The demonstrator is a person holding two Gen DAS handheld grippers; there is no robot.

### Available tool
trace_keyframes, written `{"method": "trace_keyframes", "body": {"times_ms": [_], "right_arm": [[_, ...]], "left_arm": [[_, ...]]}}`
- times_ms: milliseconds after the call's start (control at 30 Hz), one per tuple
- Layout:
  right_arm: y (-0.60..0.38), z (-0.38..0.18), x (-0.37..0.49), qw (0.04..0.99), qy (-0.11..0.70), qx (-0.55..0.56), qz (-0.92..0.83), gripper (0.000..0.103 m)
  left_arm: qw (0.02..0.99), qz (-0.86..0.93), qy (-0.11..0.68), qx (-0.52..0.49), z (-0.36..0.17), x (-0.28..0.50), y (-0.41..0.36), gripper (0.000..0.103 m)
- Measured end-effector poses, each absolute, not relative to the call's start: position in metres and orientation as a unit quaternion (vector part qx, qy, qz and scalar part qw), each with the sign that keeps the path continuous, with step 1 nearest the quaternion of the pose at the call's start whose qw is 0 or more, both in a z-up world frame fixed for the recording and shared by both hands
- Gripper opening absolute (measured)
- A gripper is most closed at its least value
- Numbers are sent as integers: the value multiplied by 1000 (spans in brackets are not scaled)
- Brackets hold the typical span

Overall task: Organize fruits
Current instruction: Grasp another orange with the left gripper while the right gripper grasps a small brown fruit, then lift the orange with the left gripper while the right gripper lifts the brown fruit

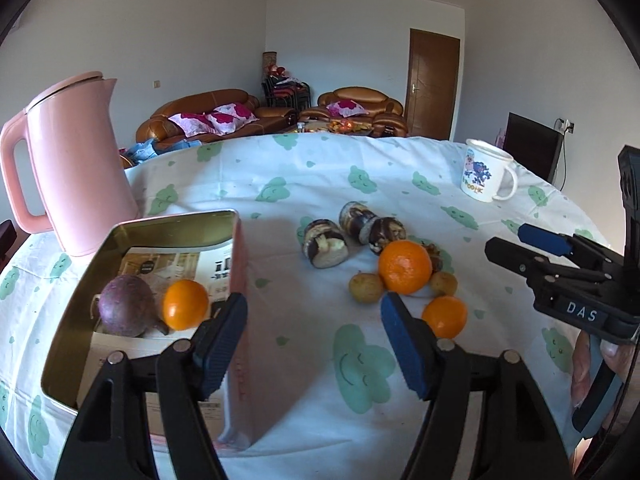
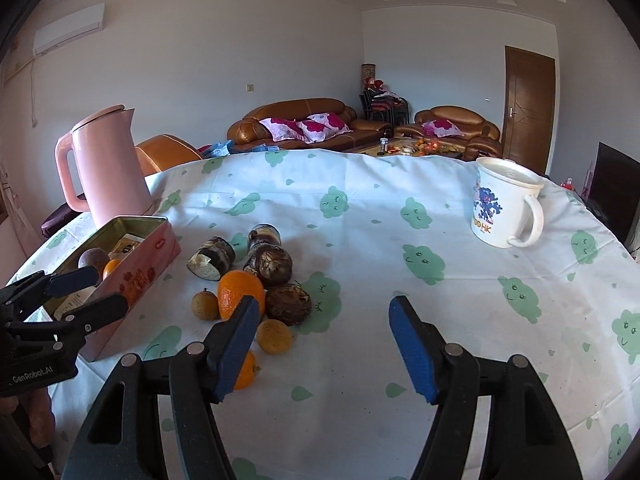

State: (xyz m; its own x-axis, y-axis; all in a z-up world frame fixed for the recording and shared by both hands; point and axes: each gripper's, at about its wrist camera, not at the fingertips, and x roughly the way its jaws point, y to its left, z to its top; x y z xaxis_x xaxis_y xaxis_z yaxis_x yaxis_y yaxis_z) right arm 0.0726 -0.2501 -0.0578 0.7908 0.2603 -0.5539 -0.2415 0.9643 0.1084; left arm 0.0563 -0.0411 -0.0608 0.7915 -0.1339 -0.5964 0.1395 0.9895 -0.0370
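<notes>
A pink tin box [image 1: 240, 280] lies open on the table; it also shows in the right wrist view [image 2: 136, 276]. Inside it are a purple passion fruit [image 1: 126, 306] and a small orange [image 1: 185, 304]. On the cloth lie a large orange [image 1: 405, 266], a small orange [image 1: 445, 316], two yellowish fruits [image 1: 365, 287] and several dark rolls [image 1: 324, 242]. My left gripper [image 1: 314, 340] is open and empty, hovering by the box's right wall. My right gripper [image 2: 324, 344] is open and empty, just right of the fruit pile [image 2: 240, 292].
A pink kettle [image 1: 76, 160] stands behind the box at the left. A white printed mug [image 1: 486, 176] stands at the far right. The round table has a cloud-print cloth [image 1: 360, 360]. Sofas and a door lie beyond.
</notes>
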Motion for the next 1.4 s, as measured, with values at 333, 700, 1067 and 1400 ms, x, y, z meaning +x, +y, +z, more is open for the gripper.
{"method": "trace_keyframes", "body": {"times_ms": [333,700,1067,1400], "right_arm": [[-284,-61,73,949,291,62,104,69],[-261,-65,81,939,313,38,140,69],[-207,-89,108,899,397,-36,183,51],[-204,-97,113,883,424,-35,198,26]], "left_arm": [[917,-155,368,10,-79,74,-108,71],[906,-164,390,-15,-86,79,-100,41],[938,-76,337,-14,-74,85,-42,41],[938,-87,334,-22,-75,84,-41,41]]}}
